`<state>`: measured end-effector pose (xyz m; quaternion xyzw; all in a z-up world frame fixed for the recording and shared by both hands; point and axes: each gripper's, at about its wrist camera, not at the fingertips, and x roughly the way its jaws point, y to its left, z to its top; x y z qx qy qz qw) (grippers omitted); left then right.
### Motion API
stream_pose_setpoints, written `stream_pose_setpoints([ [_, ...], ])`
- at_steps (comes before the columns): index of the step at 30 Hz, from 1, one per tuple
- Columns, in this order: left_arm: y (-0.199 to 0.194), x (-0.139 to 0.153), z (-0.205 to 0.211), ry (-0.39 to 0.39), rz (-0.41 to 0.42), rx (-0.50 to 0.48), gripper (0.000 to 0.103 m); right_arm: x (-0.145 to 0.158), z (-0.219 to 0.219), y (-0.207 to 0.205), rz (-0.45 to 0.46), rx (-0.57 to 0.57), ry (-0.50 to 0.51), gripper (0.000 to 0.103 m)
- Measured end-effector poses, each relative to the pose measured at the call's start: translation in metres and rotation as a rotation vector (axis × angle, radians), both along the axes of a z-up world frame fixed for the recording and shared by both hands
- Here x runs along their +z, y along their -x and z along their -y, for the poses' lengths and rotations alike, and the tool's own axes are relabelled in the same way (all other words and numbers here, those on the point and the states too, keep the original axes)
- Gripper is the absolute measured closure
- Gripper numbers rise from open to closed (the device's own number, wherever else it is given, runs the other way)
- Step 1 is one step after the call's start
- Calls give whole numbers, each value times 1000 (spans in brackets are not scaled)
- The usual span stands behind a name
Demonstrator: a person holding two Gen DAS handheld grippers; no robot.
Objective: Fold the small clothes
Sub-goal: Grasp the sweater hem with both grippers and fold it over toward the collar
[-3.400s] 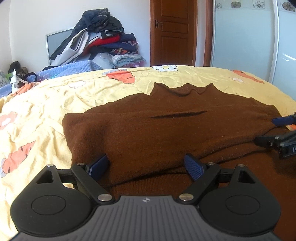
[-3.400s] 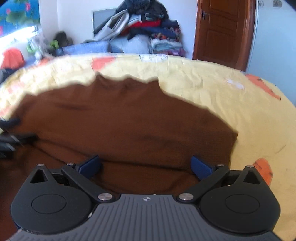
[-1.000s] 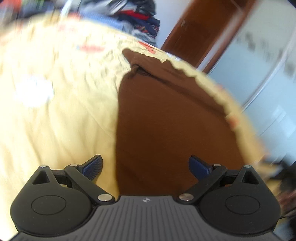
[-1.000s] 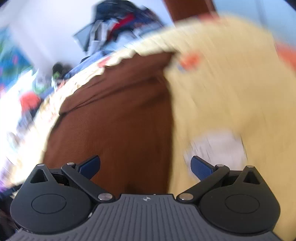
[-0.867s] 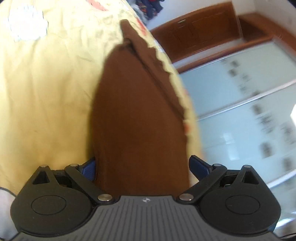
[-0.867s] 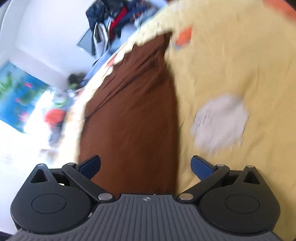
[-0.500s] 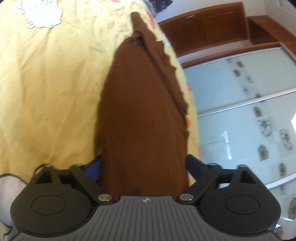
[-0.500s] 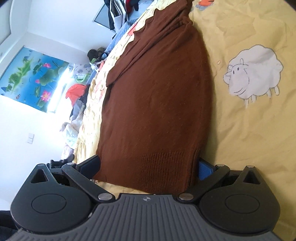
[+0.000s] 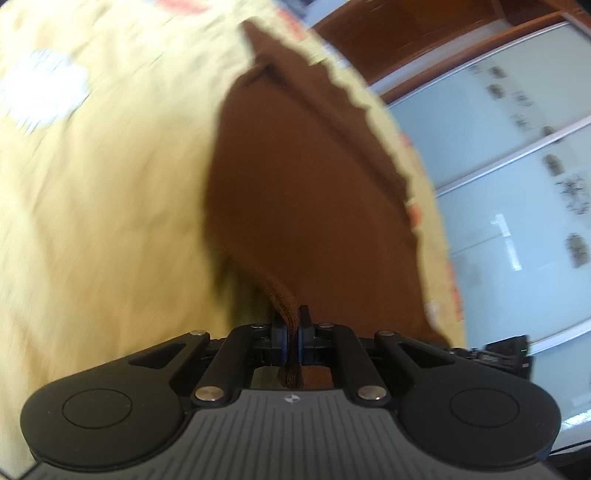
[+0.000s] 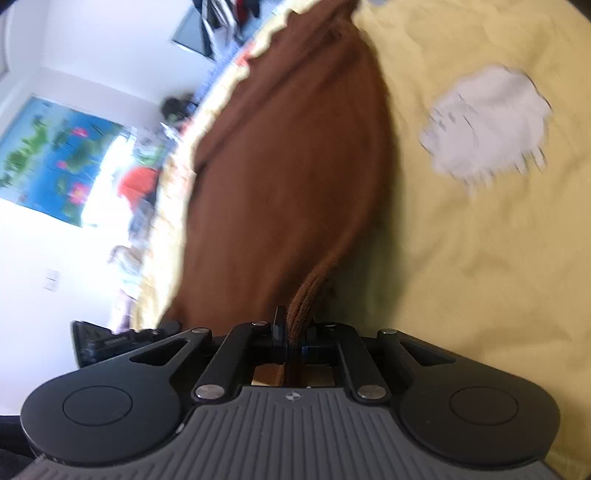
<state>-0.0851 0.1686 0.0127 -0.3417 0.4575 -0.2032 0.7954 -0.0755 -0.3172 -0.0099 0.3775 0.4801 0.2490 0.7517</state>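
Observation:
A brown knitted sweater (image 9: 306,192) lies folded lengthwise on a yellow bedsheet (image 9: 103,192). My left gripper (image 9: 291,332) is shut on the ribbed hem at the sweater's near left corner, which bunches up between the pads. In the right wrist view the same sweater (image 10: 288,158) stretches away from me, and my right gripper (image 10: 293,334) is shut on the ribbed hem at the near right corner. The other gripper's black body (image 10: 110,341) shows at the left edge there, and the right one (image 9: 506,350) at the right edge of the left view.
The yellow sheet (image 10: 480,258) carries a white sheep print (image 10: 487,122) to the right of the sweater. Glass wardrobe doors (image 9: 524,155) stand beyond the bed on one side. A pile of clothes (image 10: 225,14) and a blue picture (image 10: 55,158) are on the far side.
Both grippers have gone from wide open around the hem corners to shut on them. The hem now bunches up between each pair of pads, and both views have swung a little.

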Motion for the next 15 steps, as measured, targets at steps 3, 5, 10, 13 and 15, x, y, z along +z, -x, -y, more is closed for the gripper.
stream_pose_setpoints([
  [3, -29, 24, -6, 49, 102, 6, 99, 15, 5, -16, 55, -26, -50, 90],
  [5, -60, 37, -9, 67, 163, 19, 99, 26, 10, -39, 103, -45, -93, 90],
  [10, -164, 57, -6, 66, 257, 63, 99, 49, 26, -126, 226, -114, -164, 90],
  [13, -233, 64, 6, 0, 283, 87, 99, 51, 42, -193, 240, -171, -223, 90],
  [15, -277, 65, 12, -39, 277, 129, 99, 47, 43, -242, 232, -211, -217, 90],
])
